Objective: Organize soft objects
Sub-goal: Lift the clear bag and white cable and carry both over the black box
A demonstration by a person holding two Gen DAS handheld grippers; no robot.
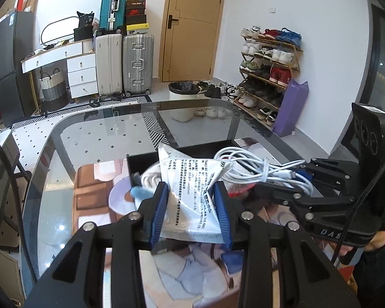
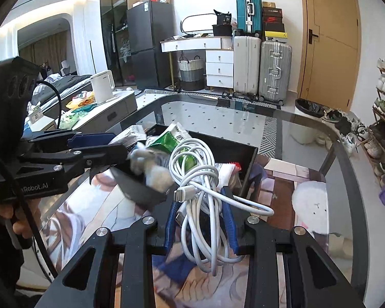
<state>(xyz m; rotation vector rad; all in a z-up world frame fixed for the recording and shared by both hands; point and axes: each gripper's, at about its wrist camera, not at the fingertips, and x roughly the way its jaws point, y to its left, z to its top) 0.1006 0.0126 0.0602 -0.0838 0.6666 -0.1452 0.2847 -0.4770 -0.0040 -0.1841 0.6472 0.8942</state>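
- Blue pads of the left gripper (image 1: 190,205) are pinching a white printed packet (image 1: 192,179), which is sticking up between its fingers.
- Just ahead of that gripper, a black tray (image 1: 143,160) is sitting on the glass table (image 1: 95,138), with soft items piled inside.
- Over on the other side, the right gripper (image 2: 201,220) is clamping a coiled white cable (image 2: 192,172); loops are hanging below its fingers and rising above them.
- Beyond the right gripper's tips, a green packet (image 2: 166,138) and a grey fluffy bundle (image 2: 154,169) are lying in the same tray.
- Under the tray, a printed mat (image 2: 95,205) is covering the near part of the table.
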